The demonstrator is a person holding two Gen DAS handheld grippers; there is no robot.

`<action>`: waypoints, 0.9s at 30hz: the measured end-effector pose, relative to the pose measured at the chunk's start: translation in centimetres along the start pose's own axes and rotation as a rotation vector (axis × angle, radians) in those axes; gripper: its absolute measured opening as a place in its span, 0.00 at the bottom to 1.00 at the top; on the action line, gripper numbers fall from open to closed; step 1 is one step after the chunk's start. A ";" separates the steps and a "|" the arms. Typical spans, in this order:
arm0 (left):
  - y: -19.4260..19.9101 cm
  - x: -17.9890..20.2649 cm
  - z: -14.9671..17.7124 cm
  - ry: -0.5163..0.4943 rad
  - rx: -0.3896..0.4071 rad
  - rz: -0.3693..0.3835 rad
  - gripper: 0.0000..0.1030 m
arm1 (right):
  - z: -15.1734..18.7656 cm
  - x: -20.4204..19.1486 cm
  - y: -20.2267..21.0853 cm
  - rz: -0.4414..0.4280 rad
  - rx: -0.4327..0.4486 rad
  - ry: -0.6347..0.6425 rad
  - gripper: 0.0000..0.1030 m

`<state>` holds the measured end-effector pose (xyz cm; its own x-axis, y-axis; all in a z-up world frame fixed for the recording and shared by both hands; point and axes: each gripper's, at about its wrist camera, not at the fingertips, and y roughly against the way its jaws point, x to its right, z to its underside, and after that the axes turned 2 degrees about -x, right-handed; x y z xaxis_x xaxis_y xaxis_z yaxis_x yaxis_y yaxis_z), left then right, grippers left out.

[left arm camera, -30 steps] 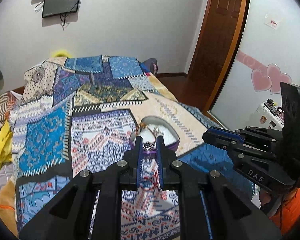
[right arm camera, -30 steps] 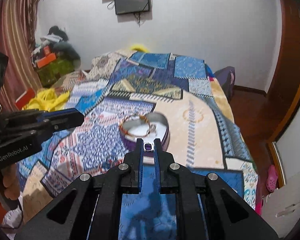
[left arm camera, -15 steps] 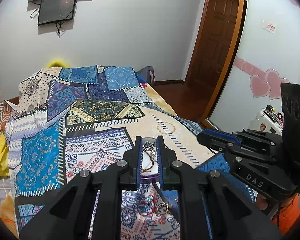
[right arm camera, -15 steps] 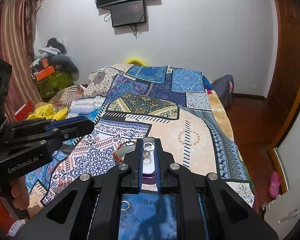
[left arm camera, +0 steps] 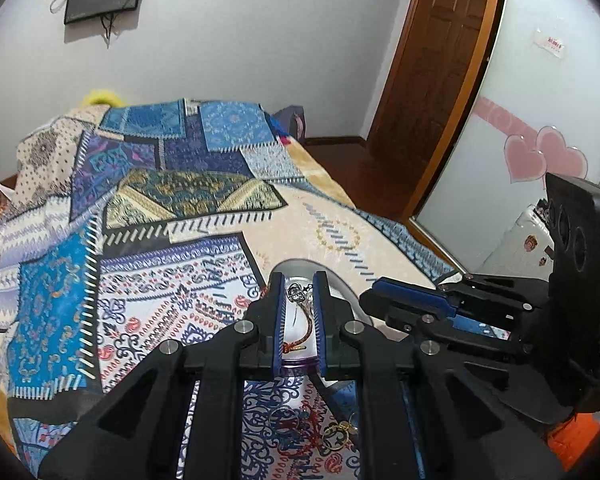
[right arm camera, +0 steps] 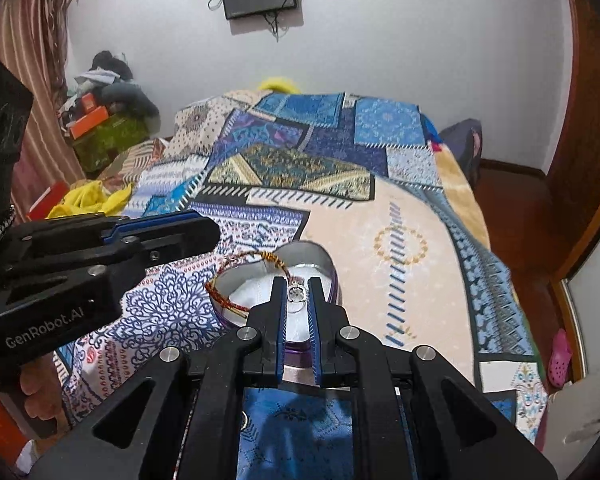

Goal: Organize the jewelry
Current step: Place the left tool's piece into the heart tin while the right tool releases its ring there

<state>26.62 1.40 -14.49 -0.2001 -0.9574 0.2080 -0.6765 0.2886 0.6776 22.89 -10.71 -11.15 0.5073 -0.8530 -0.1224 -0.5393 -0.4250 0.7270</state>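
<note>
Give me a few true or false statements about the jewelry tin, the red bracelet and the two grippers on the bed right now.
1. The heart-shaped tin sits on the patterned bedspread. True.
2. The tin's lid is on. False: it is open, its pale inside showing.
3. A red cord bracelet lies partly over the tin's rim. True.
4. The left gripper grips the red bracelet. False: small silver jewelry sits between its narrowly parted fingers.
5. The right gripper points at the door. False: it points at the tin.
</note>
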 end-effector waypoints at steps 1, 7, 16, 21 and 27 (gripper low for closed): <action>-0.4 -0.1 0.1 0.000 -0.009 0.000 0.11 | 0.1 0.1 -0.2 -0.002 -0.008 -0.001 0.08; -1.9 -0.5 0.4 0.007 -0.055 0.010 0.11 | 0.3 0.2 -1.1 -0.014 -0.038 0.002 0.09; -2.4 -0.6 0.4 0.006 -0.070 0.007 0.11 | 0.1 0.2 -1.6 -0.010 -0.065 0.015 0.09; -1.8 -0.5 0.3 0.002 -0.065 0.002 0.12 | -0.1 0.0 -1.6 0.004 -0.070 0.023 0.13; -0.2 -0.6 0.1 0.012 -0.046 -0.005 0.15 | -0.3 -0.1 -0.4 0.026 -0.042 0.029 0.23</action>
<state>26.81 1.90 -14.80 -0.1880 -0.9588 0.2131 -0.6442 0.2842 0.7101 23.26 -10.32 -11.18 0.5131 -0.8542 -0.0837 -0.5240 -0.3890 0.7577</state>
